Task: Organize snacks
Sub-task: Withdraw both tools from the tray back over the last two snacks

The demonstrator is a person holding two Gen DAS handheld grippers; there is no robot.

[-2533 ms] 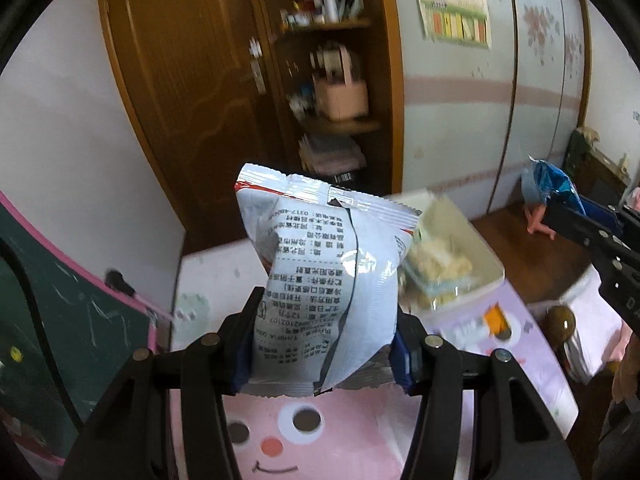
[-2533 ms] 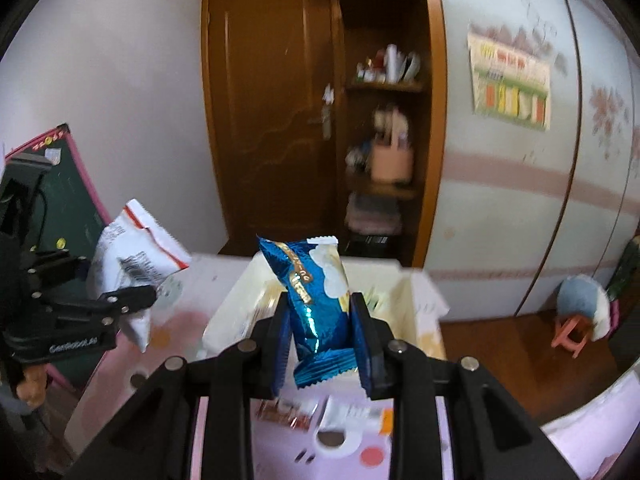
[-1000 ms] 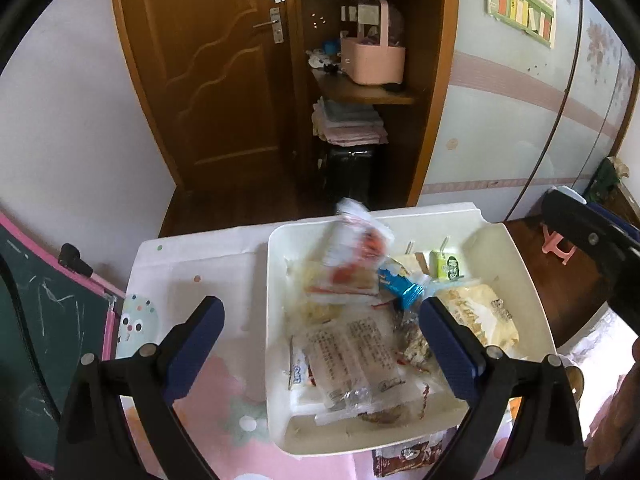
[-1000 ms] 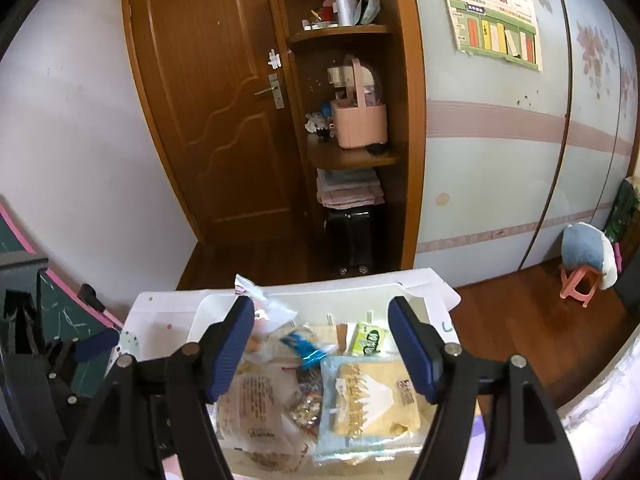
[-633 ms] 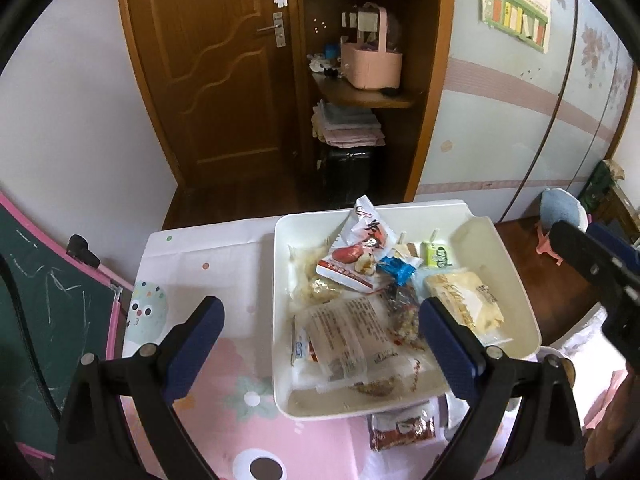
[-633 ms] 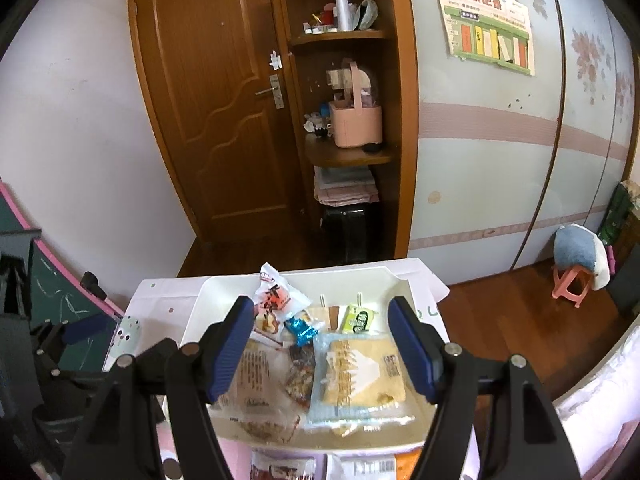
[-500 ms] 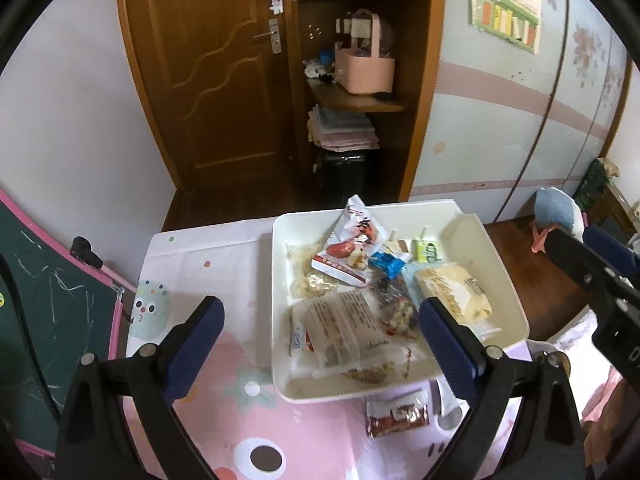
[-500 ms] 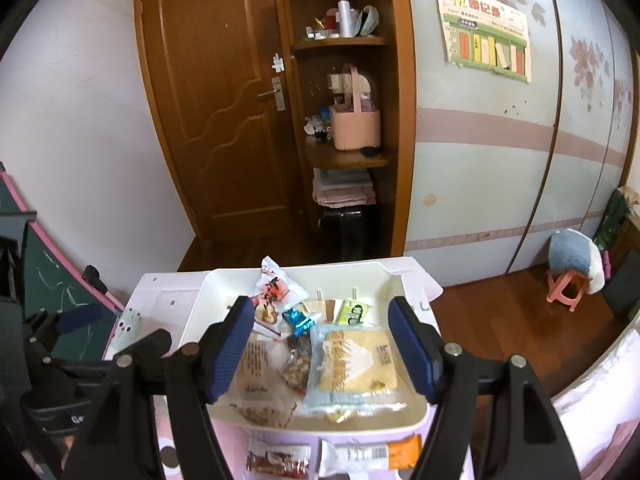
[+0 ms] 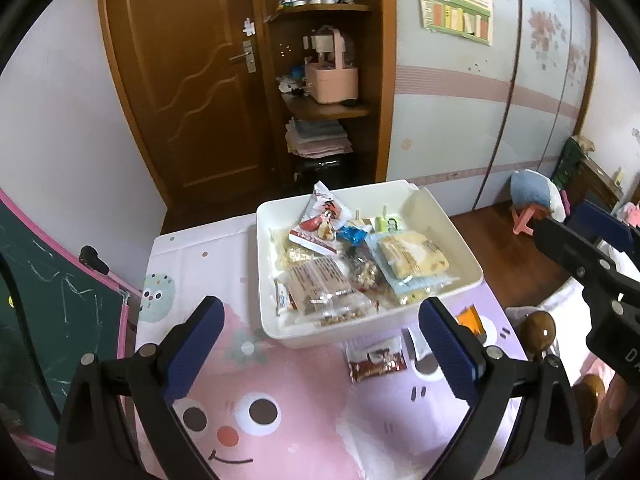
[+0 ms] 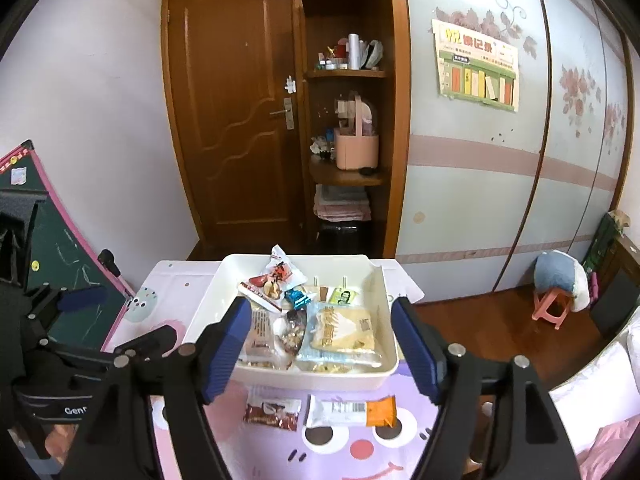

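Observation:
A white bin (image 9: 460,248) on the pink table holds several snacks: a red-and-white bag (image 9: 320,224), a small blue candy (image 9: 352,236), a yellow pack in a clear wrapper (image 9: 412,260) and a clear pack of brown pieces (image 9: 320,288). In front of the bin lie a brown-red pack (image 10: 272,408) and a white-and-orange pack (image 10: 352,410). My left gripper (image 9: 319,310) hangs open above the table's near side, holding nothing. My right gripper (image 10: 320,308) is held back from the bin, its jaws opening with nothing between them.
A dark chalkboard (image 9: 40,280) leans at the table's left edge. The tablecloth (image 9: 280,420) shows cartoon faces. The right gripper's black body (image 9: 580,264) shows at the right edge. Behind the table are a wooden door, a corner shelf and a pink stool (image 10: 556,308).
The left gripper let go of the white bag and the right one of the blue candy; both now lie in the bin. Both grippers drew back and up, bringing the two loose packs into view.

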